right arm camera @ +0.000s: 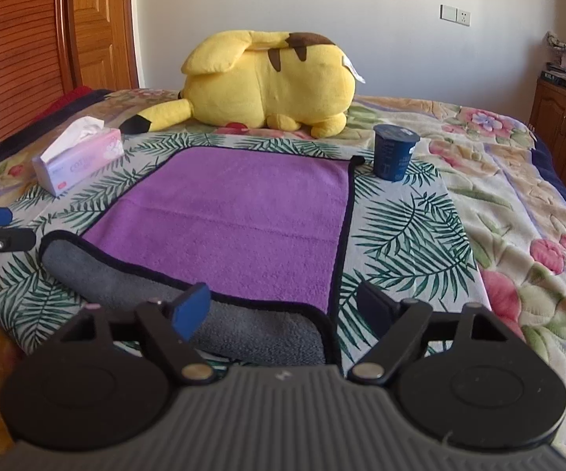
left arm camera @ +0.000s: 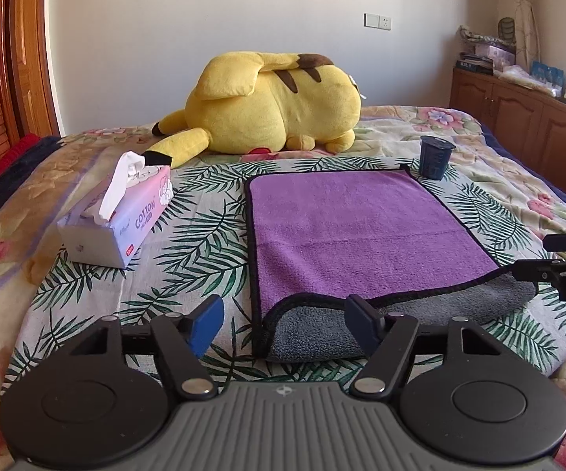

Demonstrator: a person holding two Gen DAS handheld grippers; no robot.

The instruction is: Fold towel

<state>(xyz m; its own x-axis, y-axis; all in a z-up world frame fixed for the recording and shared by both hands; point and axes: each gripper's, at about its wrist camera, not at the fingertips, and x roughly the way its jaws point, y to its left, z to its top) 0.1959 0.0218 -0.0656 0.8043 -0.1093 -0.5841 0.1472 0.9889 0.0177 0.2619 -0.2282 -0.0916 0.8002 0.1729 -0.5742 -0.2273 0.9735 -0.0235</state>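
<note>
Left wrist view: purple-and-grey black-edged microfibre towel (left arm camera: 361, 231) is laid near the bed's (left arm camera: 86, 286) front edge, left gripper (left arm camera: 283, 324) and right gripper (right arm camera: 283, 310) wide open, empty.

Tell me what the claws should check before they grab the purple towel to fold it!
1. Left claw open: ok, its fingers stand wide apart.
2. Right claw open: ok, also wide apart.
3. Each claw at a near corner of the towel: ok, left at the near left corner, right at the near right.
4. Near edge lies flat: not ok, it is turned back and shows the grey underside.
5. Nothing sits on the towel: ok. The dark cup stands just off its far right corner, and the tissue box stands apart to the left.
6. Plush toy clear of the far edge: ok, it lies beyond it.
</note>
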